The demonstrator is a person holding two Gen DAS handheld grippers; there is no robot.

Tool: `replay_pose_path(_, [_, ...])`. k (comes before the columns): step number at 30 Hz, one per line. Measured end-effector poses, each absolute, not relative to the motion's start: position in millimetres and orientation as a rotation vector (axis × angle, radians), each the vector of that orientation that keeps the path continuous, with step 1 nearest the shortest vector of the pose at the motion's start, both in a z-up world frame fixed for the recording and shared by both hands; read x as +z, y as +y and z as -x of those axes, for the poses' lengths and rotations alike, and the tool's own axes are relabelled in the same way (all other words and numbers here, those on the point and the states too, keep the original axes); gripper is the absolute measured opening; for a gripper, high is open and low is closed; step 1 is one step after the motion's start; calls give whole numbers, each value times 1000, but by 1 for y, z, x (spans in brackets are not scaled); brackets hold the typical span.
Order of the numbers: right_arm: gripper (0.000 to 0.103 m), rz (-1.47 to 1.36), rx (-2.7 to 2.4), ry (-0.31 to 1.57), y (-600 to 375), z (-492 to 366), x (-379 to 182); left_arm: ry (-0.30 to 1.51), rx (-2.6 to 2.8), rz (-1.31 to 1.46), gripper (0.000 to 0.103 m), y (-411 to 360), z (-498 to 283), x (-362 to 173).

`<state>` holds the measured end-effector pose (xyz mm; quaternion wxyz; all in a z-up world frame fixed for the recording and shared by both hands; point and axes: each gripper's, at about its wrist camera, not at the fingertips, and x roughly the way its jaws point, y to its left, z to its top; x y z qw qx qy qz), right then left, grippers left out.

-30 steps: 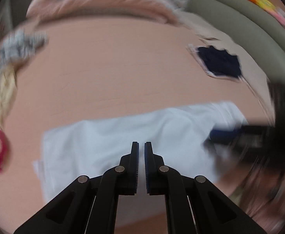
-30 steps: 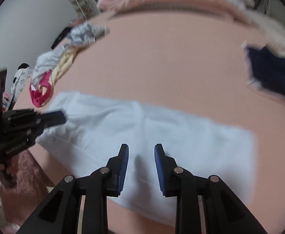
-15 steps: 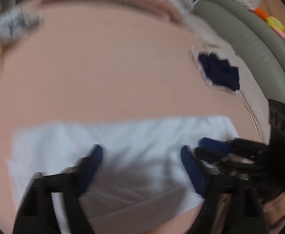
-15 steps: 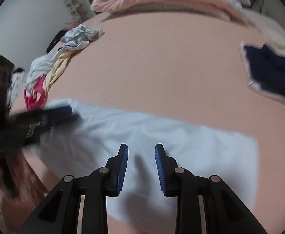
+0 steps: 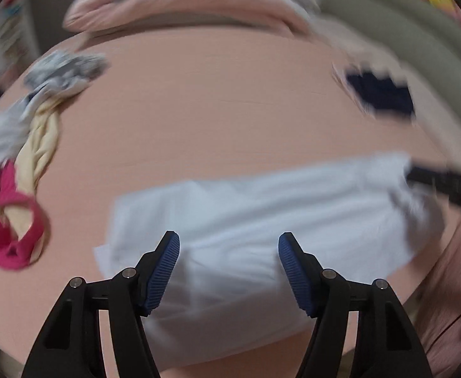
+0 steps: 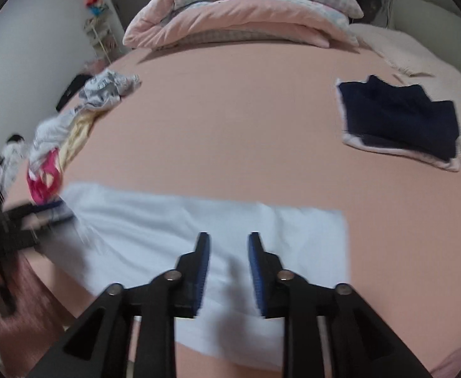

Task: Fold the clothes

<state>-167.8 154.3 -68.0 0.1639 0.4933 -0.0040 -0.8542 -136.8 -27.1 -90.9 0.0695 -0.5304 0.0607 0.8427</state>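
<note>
Pale-blue rectangular cotton garment (image 6: pixel 173 230) lies flat w/ long fold, near edge of pink bed (image 6: pixel 246 132). Left gripper (image 5: pixel 229 252) jaws spread wide, right gripper (image 6: pixel 227 253) jaws partly apart, both empty. Pinch end corners evenly before folding.

No readable text, labels, brands or numbers in either view. Grey-and-white patterned garment (image 6: pixel 110 89) at the bed's left edge may carry print, too small and blurred to read. Colourful items on the shelf (image 6: pixel 96 4) by the wall: no legible lettering. Left wrist view is motion-blurred throughout, nothing legible there.
</note>
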Motion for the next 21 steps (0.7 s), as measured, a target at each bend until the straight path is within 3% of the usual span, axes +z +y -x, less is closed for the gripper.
replay_pose_path(4, [27, -1500, -2333, 270, 128, 152, -103, 212, 2483, 1655, 64, -33, 125, -98])
replay_pose_path(7, [25, -1445, -2311, 284, 117, 138, -95, 319, 2490, 1619, 64, -36, 120, -85])
replay_pose_path(13, [27, -1368, -2251, 292, 96, 112, -86, 150, 2463, 1493, 64, -19, 120, -67])
replay_pose_path(15, [27, -1461, -2180, 374, 90, 110, -112, 243, 2414, 1571, 64, -15, 123, -88])
replay_pose_path(17, [27, -1461, -2154, 336, 101, 106, -113, 349, 2405, 1566, 64, -9, 110, -97])
replay_pose_path(19, [27, -1445, -2134, 277, 115, 102, -110, 326, 2363, 1550, 65, -10, 106, -91])
replay_pose_path(21, [27, -1450, -2181, -15, 144, 118, -95, 313, 2312, 1496, 65, -9, 111, -81])
